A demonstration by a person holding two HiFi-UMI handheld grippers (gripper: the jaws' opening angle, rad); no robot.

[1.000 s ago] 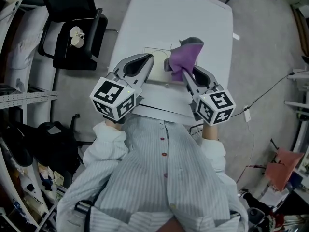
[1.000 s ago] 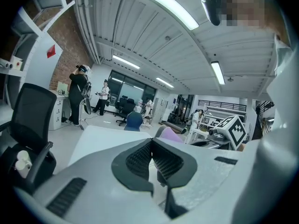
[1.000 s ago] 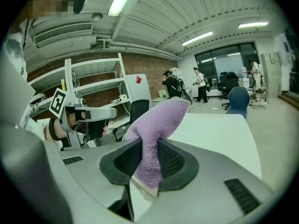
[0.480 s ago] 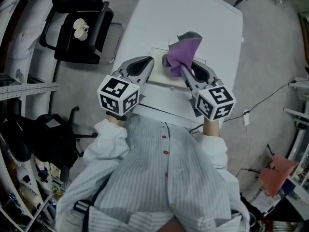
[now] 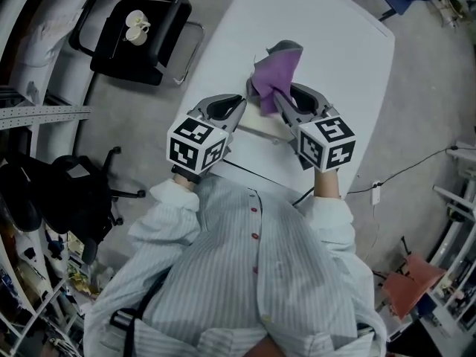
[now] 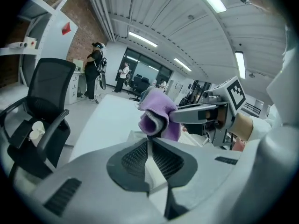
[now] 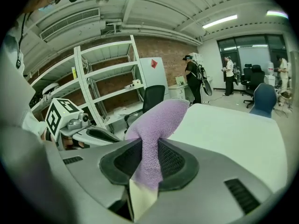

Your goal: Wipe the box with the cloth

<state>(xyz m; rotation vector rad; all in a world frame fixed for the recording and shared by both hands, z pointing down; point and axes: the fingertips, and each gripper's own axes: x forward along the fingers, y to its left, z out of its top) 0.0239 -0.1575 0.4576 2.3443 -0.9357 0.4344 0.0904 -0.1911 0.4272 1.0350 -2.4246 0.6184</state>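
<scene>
Head view, left to right. Upper left: black office chair (image 5: pixel 165 47) on the grey floor, a small white object (image 5: pixel 137 27) on its seat; cannot tell what it is. Centre: long white table (image 5: pixel 327 36) running to the top edge.

Left claw (image 5: pixel 236 108), lower centre-left, points up-frame at the left edge of the flat pale box (image 5: pixel 260 130) lying on the table's near end. In the left gripper view the jaws are pressed together at the tips, and nothing can be made out between them.

Right claw (image 5: pixel 277 99) sits just right of it, over the box. Its jaws are clamped on the purple terry cloth (image 5: pixel 274 73), which stands up in a loose bunch beyond the tips, above the box's far side. Right gripper view confirms: the cloth (image 7: pixel 156 120) is pinched between both pads. Cannot tell whether the cloth touches the box.
</scene>
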